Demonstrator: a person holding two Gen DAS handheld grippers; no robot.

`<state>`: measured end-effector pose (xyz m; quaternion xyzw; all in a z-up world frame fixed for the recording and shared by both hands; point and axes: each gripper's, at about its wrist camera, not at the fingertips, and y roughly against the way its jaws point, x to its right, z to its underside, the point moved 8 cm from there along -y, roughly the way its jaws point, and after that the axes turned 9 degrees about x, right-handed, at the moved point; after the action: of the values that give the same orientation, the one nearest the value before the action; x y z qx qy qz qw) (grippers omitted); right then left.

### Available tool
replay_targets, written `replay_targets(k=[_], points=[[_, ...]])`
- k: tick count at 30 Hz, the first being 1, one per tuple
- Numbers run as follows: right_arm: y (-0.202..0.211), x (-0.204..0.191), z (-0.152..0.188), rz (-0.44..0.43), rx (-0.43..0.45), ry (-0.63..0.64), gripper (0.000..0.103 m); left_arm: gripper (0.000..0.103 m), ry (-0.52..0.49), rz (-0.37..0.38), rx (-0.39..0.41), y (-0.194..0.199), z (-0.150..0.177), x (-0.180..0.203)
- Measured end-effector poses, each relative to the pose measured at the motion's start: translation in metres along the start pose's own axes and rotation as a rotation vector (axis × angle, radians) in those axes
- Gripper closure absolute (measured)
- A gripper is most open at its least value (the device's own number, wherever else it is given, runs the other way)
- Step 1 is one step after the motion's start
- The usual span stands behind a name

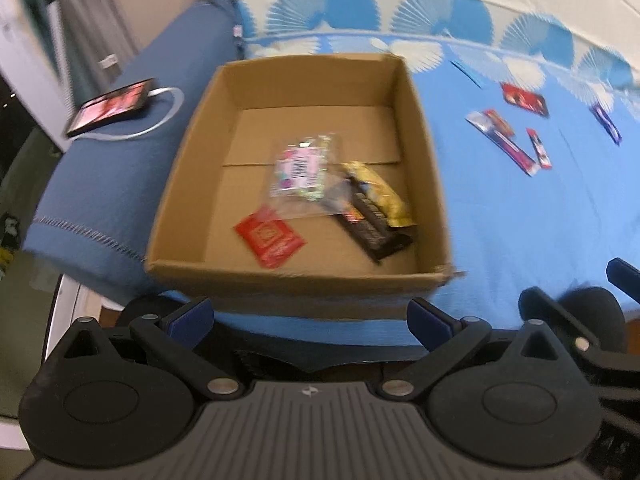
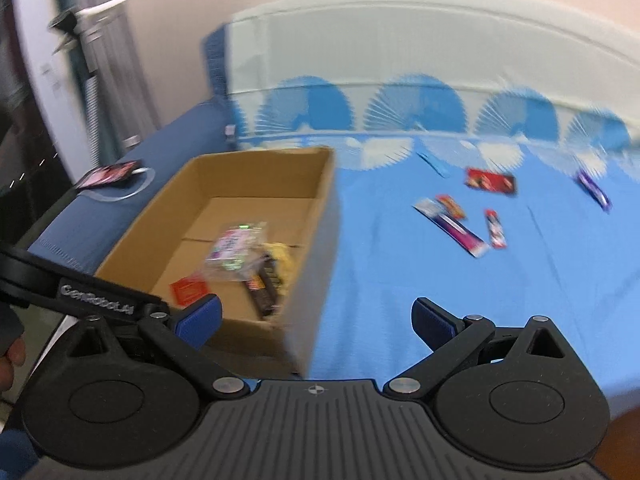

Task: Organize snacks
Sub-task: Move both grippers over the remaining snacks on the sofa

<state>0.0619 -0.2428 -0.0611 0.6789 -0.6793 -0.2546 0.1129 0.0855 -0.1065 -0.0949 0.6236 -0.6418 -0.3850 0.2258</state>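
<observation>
An open cardboard box [image 1: 192, 148] [image 2: 324, 216] stands on a blue bedsheet [image 1: 500, 220]. Inside lie a red packet [image 1: 270, 236], a clear bag of sweets [image 1: 304, 166], a yellow packet [image 1: 380, 190] and a dark bar [image 1: 372, 226]. To its right, several loose snacks rest on the sheet: a red pack [image 1: 524, 98] [image 2: 490, 181], long purple-white wrappers [image 1: 504, 140] [image 2: 454, 226], a small red stick [image 2: 496, 228] and a purple bar [image 2: 594, 188]. My left gripper [image 1: 310, 318] is open before the box's near wall, empty. My right gripper [image 2: 316, 320] is open and empty, near the box's right corner.
A dark blue blanket [image 1: 120, 176] lies left of the box, with a phone [image 1: 112, 106] and a white cable [image 1: 160, 120] on it. A white headboard [image 2: 400, 40] runs along the back. The left gripper's arm [image 2: 80, 292] crosses the right wrist view's left side.
</observation>
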Motion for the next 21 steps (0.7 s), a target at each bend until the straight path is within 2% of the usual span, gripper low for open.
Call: replay_targets(k=[4, 10, 16, 21], points=[[-0.008, 0.047, 0.001, 0.078, -0.015, -0.064, 0.002, 0.000, -0.088, 0.037, -0.001, -0.012, -0.019, 0.040], [-0.018, 0.140, -0.009, 0.242, 0.004, -0.111, 0.002, 0.000, -0.255, 0.173, -0.021, -0.034, -0.057, 0.123], [-0.045, 0.252, -0.032, 0.381, 0.042, -0.159, 0.002, 0.000, -0.463, 0.243, 0.076, -0.072, -0.121, 0.219], [-0.093, 0.349, -0.060, 0.454, 0.074, -0.154, 0.002, 0.000, -0.662, 0.397, 0.126, -0.139, -0.182, 0.313]])
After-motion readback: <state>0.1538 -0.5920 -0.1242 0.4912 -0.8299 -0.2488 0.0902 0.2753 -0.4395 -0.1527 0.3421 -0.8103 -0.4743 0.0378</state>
